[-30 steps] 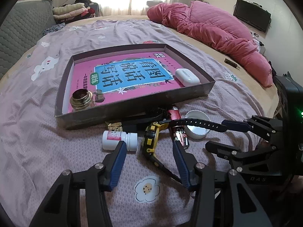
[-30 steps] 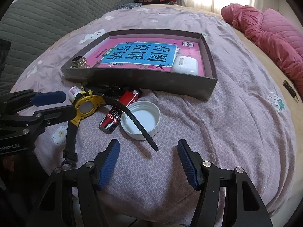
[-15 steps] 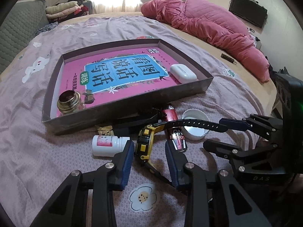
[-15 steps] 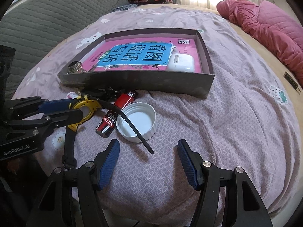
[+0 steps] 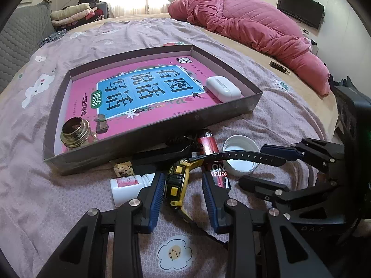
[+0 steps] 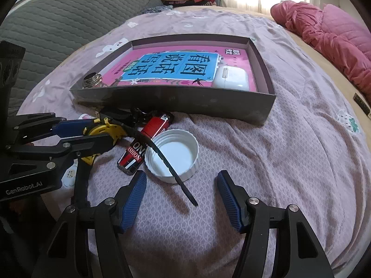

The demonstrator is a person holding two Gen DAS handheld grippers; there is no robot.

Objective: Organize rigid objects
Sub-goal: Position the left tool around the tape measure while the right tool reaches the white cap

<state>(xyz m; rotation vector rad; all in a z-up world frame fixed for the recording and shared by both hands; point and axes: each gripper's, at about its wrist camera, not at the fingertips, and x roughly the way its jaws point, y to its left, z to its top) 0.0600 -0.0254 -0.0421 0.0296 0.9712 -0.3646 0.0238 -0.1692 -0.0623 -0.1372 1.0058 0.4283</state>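
Yellow watch [image 5: 177, 181] sits between our left tool's [image 5: 183, 191] pads, gripped, on the bed just before the tray [image 5: 148, 136]; strap trails right, toward our right tool [image 6: 180, 197], which hangs released.

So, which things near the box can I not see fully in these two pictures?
- Small white bottle: left wrist view, its cap end hidden behind a left gripper finger; right wrist view shows only a sliver.
- Dark object against the box wall: under the watch in both views, unidentifiable.
- Red lighter: crossed by the watch strap, its print only partly readable.
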